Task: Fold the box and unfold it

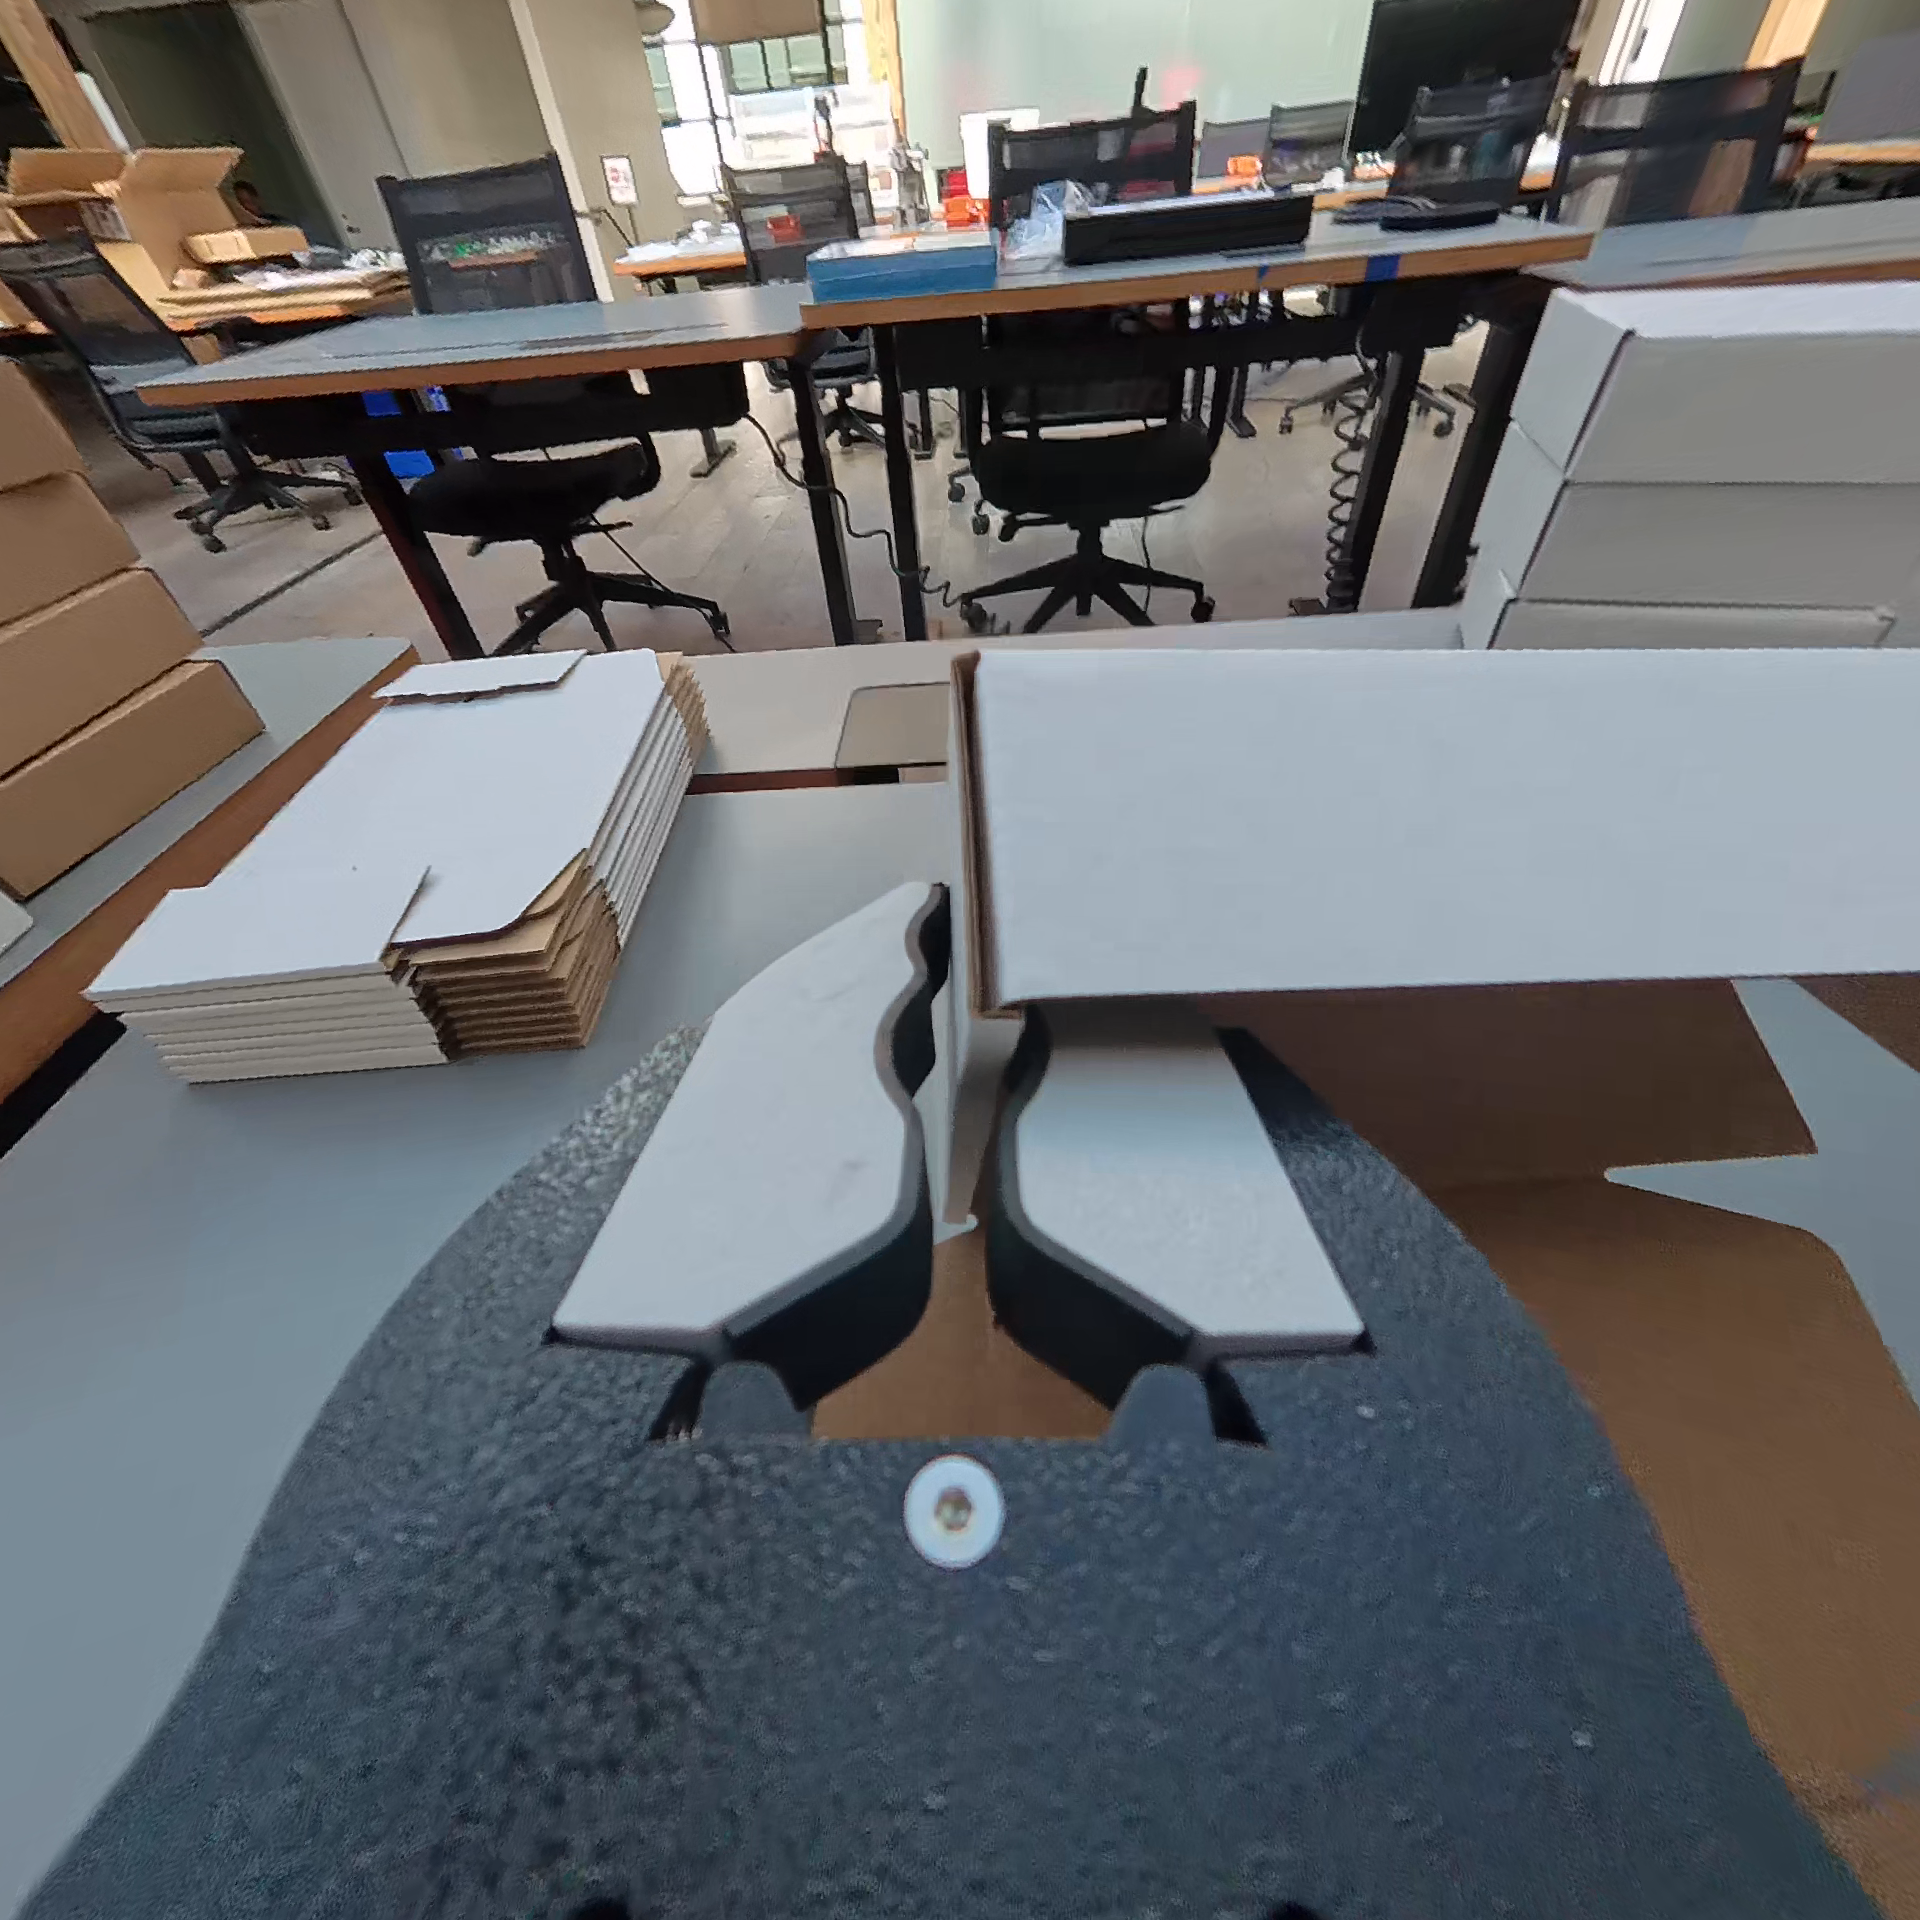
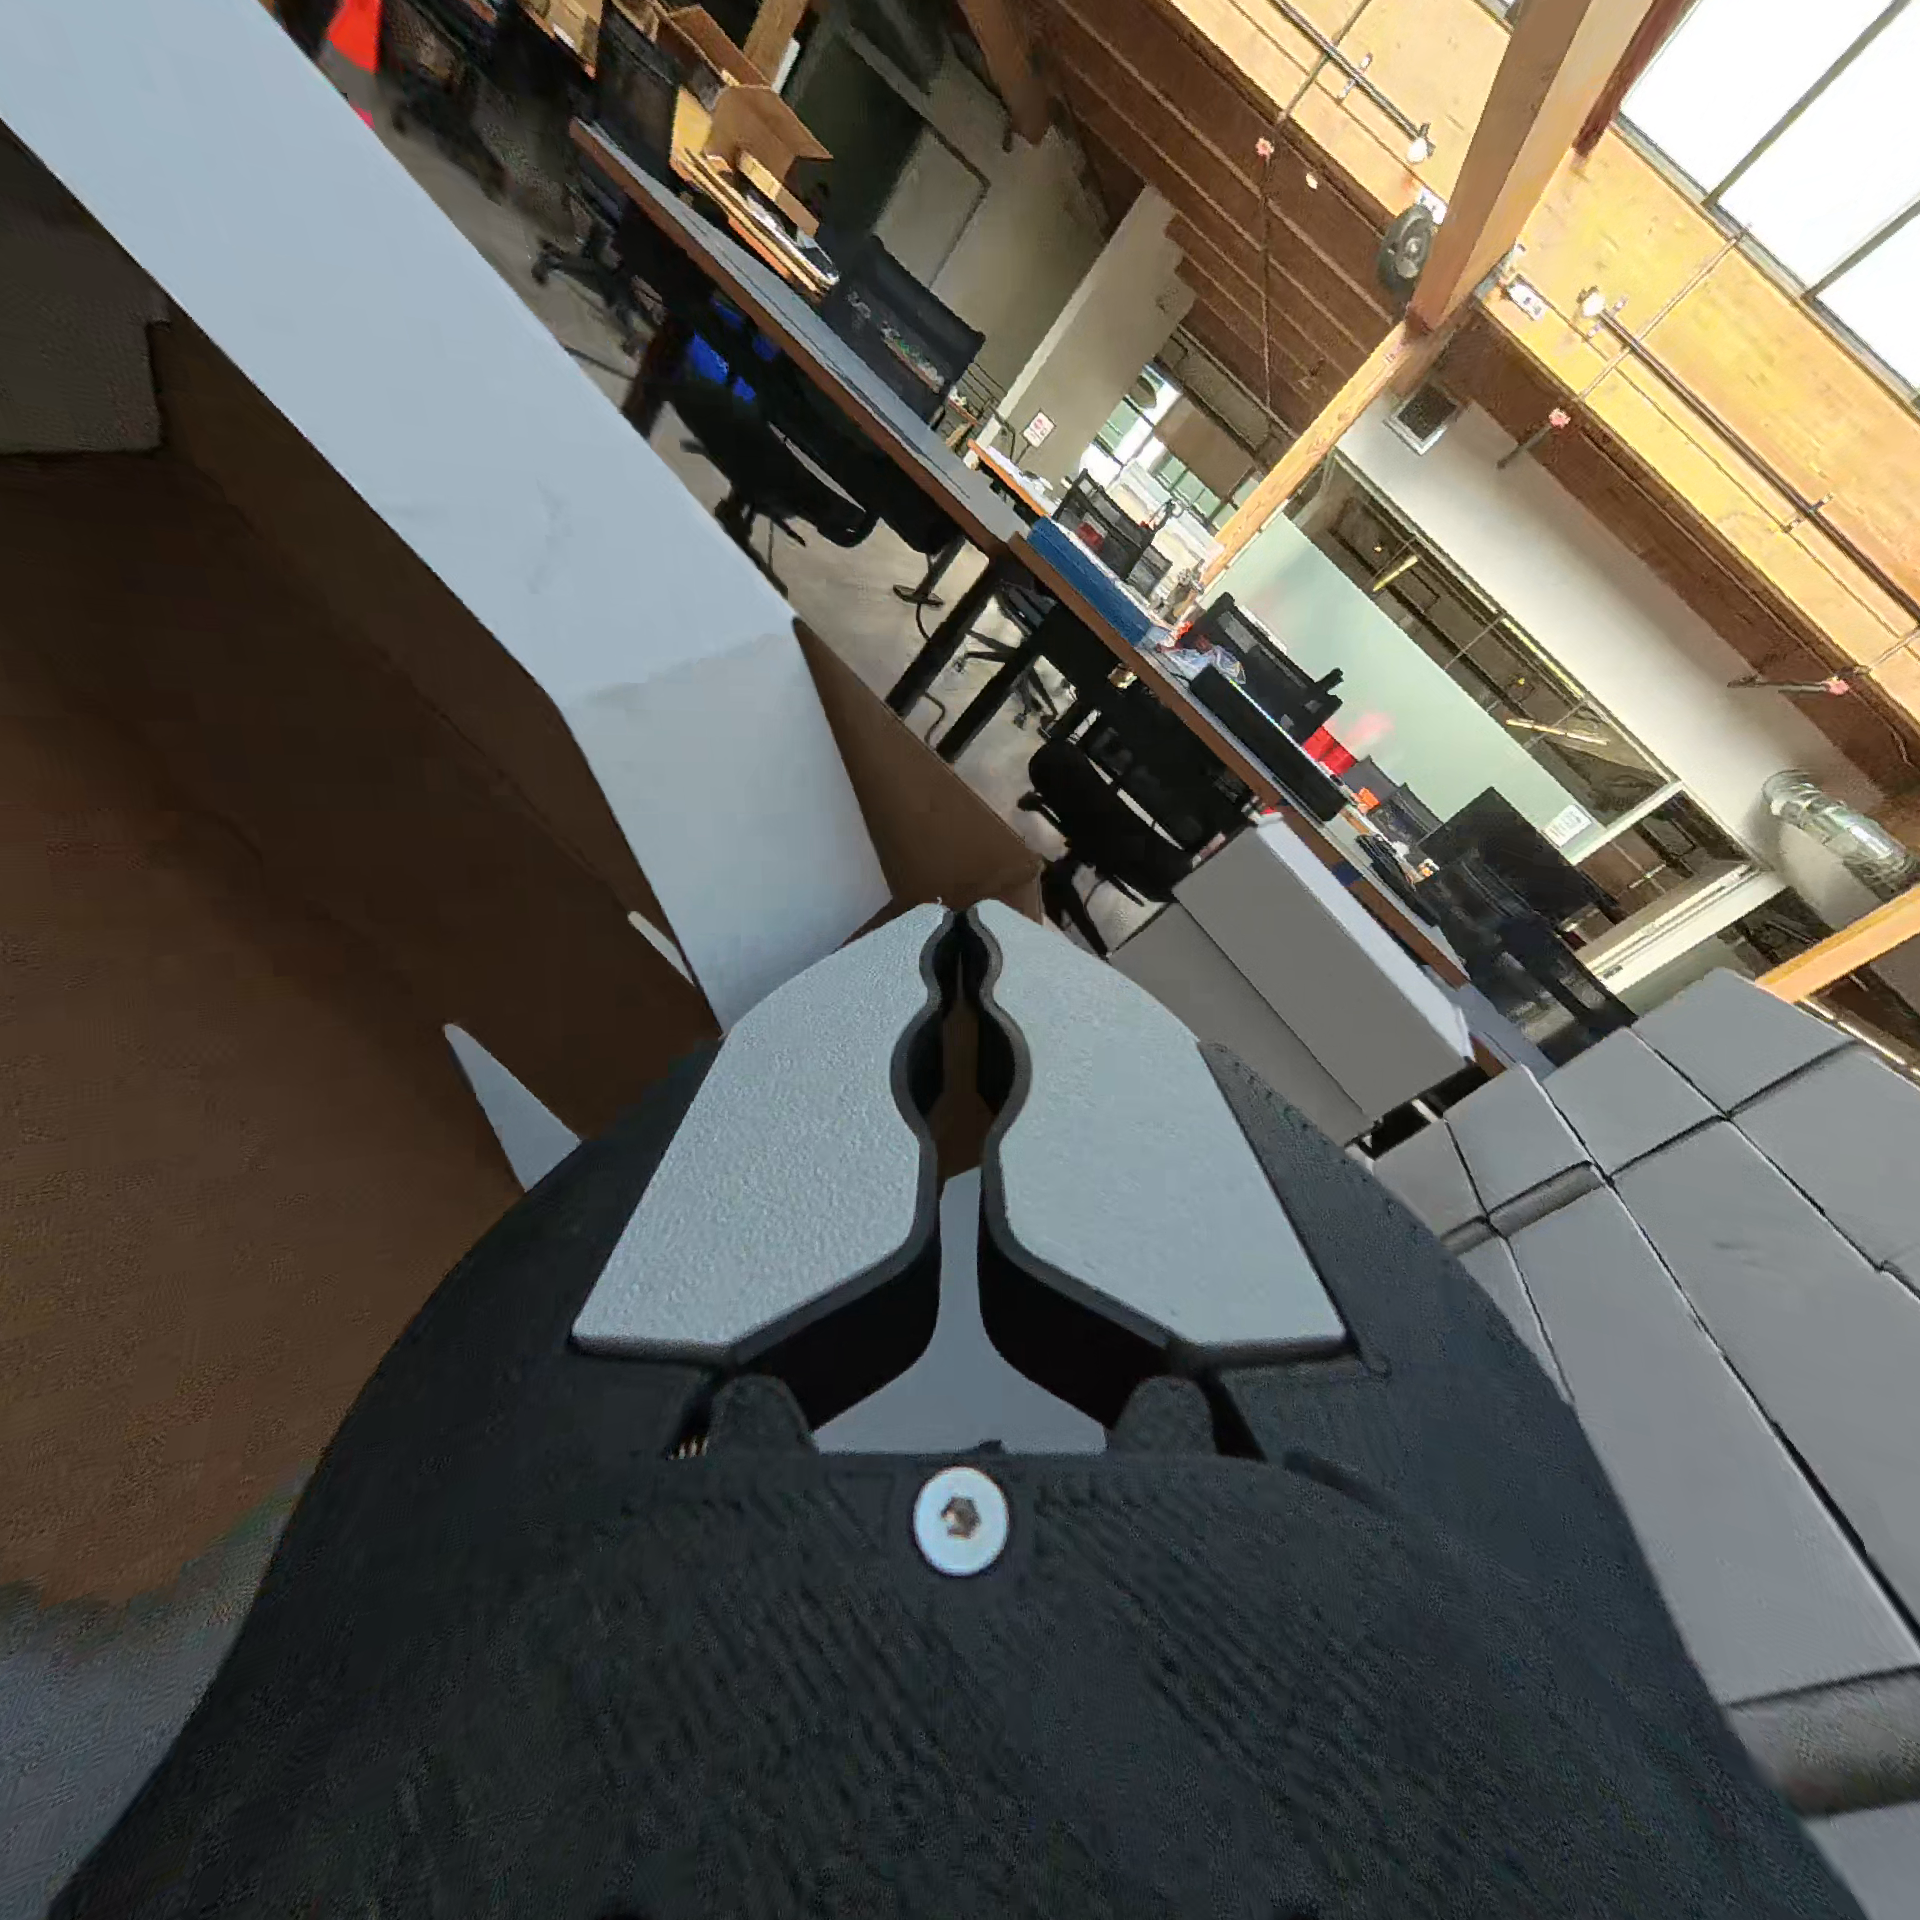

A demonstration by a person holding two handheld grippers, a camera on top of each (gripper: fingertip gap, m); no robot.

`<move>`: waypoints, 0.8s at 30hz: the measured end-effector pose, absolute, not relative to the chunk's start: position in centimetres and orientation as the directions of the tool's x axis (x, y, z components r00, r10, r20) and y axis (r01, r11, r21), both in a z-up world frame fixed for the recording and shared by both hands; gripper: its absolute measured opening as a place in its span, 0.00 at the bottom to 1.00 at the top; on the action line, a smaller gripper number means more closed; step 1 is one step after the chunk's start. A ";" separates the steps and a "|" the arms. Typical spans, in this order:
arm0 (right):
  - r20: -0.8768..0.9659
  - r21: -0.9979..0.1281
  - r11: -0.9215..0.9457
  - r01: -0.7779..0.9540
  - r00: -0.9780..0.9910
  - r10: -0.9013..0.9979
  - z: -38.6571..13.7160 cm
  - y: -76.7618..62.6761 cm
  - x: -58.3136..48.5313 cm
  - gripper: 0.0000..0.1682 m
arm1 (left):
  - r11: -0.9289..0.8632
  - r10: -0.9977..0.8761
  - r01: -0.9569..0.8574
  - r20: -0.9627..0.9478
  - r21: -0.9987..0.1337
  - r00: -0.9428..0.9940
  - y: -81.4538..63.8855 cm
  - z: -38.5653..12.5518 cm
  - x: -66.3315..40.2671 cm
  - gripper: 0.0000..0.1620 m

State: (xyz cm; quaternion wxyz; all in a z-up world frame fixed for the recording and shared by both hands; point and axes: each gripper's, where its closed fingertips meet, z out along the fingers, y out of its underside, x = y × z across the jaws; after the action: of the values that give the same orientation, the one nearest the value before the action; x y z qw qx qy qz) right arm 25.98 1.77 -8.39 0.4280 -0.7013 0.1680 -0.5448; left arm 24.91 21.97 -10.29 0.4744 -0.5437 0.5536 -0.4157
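A white cardboard box (image 1: 1455, 810), brown inside, lies partly folded on the grey table (image 1: 208, 1299). Its long white wall stands up and its brown base panel (image 1: 1507, 1091) lies flat. My left gripper (image 1: 966, 997) is shut on a thin white end flap (image 1: 958, 1122) at the wall's left corner. In the right wrist view the same box shows its white wall (image 2: 416, 416) and brown inside (image 2: 260, 831). My right gripper (image 2: 963, 925) is shut, its tips right at the edge of a brown side flap (image 2: 914, 790). I cannot tell whether it pinches that flap.
A stack of flat white box blanks (image 1: 416, 862) lies at the left. Brown boxes (image 1: 83, 675) are stacked at the far left. Folded white boxes (image 1: 1745, 468) stand stacked at the right, close beside my right gripper (image 2: 1714, 1247). Desks and office chairs stand beyond the table.
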 end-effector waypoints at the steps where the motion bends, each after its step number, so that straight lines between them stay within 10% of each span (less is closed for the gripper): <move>1: 0.620 -0.783 -0.569 0.252 0.385 -0.683 -8.2 1.5 26.0 0.00 | 0.053 -0.999 -0.222 -0.054 -0.974 0.000 21.8 -10.7 25.1 0.03; 13: 0.549 -0.830 -0.473 0.294 0.576 -0.605 -7.7 2.1 25.5 0.00 | -0.052 -0.997 -0.316 0.033 -0.947 0.065 22.6 -12.1 25.4 0.03; 24: 0.720 -0.682 -0.712 0.166 0.320 -0.616 -8.7 3.4 24.6 0.00 | -0.054 -0.990 -0.276 0.016 -0.960 0.137 23.0 -11.6 25.1 0.03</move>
State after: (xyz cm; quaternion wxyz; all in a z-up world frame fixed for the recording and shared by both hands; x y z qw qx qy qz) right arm 24.56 3.39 -8.70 0.3471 -0.7343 0.1531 -0.5629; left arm 25.14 22.98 -11.57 0.4479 -0.6064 0.5221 -0.3988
